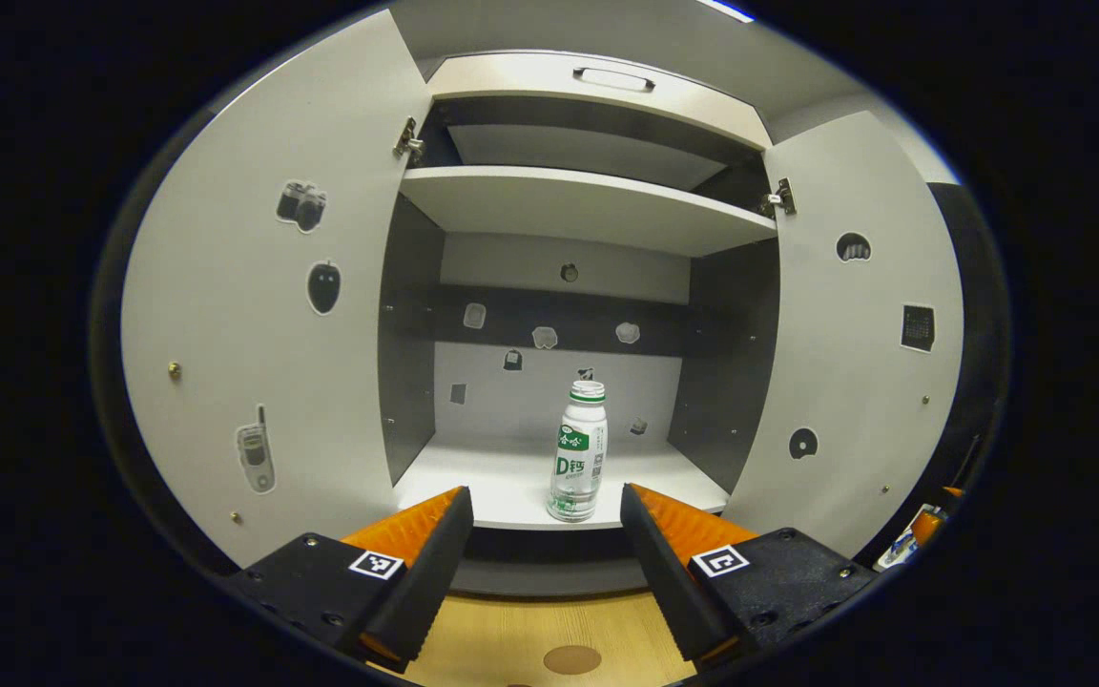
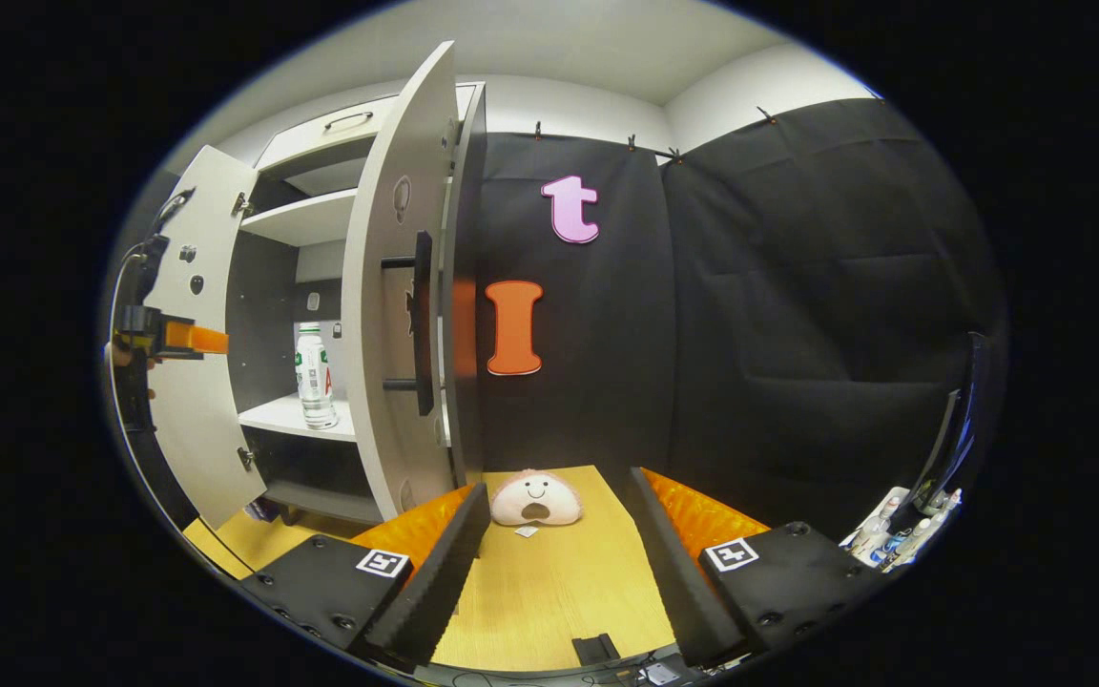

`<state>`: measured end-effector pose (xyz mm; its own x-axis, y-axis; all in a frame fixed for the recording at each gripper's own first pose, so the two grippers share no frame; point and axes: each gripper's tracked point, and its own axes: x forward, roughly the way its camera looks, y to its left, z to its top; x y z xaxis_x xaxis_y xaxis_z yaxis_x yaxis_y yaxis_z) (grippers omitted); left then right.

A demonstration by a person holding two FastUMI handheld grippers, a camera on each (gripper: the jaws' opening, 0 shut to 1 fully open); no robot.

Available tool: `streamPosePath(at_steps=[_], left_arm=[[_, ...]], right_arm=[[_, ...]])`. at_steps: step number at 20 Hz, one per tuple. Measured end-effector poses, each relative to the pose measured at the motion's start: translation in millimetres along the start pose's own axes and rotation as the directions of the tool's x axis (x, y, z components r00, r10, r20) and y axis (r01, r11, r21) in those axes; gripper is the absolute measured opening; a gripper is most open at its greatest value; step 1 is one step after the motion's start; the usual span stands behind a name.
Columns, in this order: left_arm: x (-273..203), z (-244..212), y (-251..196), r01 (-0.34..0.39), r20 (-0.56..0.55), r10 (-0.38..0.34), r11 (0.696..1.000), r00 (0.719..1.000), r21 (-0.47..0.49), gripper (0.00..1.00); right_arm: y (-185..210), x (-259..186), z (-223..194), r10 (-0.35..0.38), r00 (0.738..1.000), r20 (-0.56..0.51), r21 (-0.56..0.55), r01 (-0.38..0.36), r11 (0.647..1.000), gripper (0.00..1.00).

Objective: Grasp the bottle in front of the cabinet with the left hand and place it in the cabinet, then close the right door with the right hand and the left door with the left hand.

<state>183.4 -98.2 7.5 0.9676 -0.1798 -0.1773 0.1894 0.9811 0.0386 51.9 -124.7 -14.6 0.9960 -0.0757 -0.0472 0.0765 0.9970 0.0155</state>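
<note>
Standing wide open, left door (image 1: pixel 254 315) on cabinet (image 1: pixel 588 205). Bottle (image 1: pixel 579 451) upright on lower shelf (image 1: pixel 502 482), near front edge. Left claw (image 1: pixel 547 520) spread, empty, just short of bottle. Right door (image 1: pixel 850 324) open too. Right claw (image 2: pixel 557 523) spread, empty over counter (image 2: pixel 549 592), plush toy (image 2: pixel 536 500) ahead.
</note>
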Motion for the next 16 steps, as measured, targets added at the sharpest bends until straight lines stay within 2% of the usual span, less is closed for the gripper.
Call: streamPosePath(at_steps=[1,2,3,4,6,11,12,13,15,16], left_arm=[[-12.0,1.1,4.7,0.002,0.005,-0.002,1.0,1.0,0.005,0.95],[-23.6,3.3,10.1,0.0,0.011,0.0,1.0,1.0,0.013,0.95],[-34.2,5.9,15.4,-0.007,0.019,0.006,1.0,1.0,0.023,0.95],[-45.2,8.5,21.9,-0.017,0.028,0.016,0.999,0.999,0.031,0.95],[-68.4,10.9,32.3,-0.031,0.039,0.03,0.999,0.999,0.025,0.94],[-112.9,15.5,50.0,-0.028,0.057,0.027,1.0,0.998,0.009,0.95],[-120.7,16.9,55.4,-0.038,0.062,0.037,0.999,0.997,0.011,0.95],[-127.3,17.8,59.7,-0.043,0.069,0.042,0.999,0.997,0.013,0.95],[-139.5,11.9,63.3,-0.036,0.079,0.036,0.999,0.996,0.009,0.95],[-143.1,10.5,65.8,-0.032,0.083,0.032,0.999,0.996,0.01,0.95]], right_arm=[[1.2,3.8,1.5,0.002,1.0,0.007,0.001,-0.002,1.0,1.0],[-1.3,9.1,3.1,-0.007,1.0,0.013,-0.008,0.007,1.0,0.97],[-3.4,13.8,4.5,-0.017,1.0,0.021,-0.02,0.017,1.0,1.0],[-4.1,18.6,5.8,-0.021,0.999,0.027,-0.028,0.022,0.999,0.97],[-0.2,33.2,6.0,-0.006,0.999,0.037,-0.034,0.007,0.999,0.97],[-2.0,69.6,-9.0,-0.014,1.0,-0.006,0.054,0.014,0.998,0.97],[0.0,75.8,-11.0,-0.014,1.0,-0.01,0.063,0.015,0.998,1.0],[2.9,81.1,-12.1,-0.01,1.0,-0.014,0.064,0.011,0.998,0.97],[12.5,92.8,-14.0,0.002,1.0,-0.024,0.053,-0.001,0.999,0.97],[18.1,95.1,-17.3,0.007,1.0,-0.028,0.042,-0.006,0.999,1.0]])
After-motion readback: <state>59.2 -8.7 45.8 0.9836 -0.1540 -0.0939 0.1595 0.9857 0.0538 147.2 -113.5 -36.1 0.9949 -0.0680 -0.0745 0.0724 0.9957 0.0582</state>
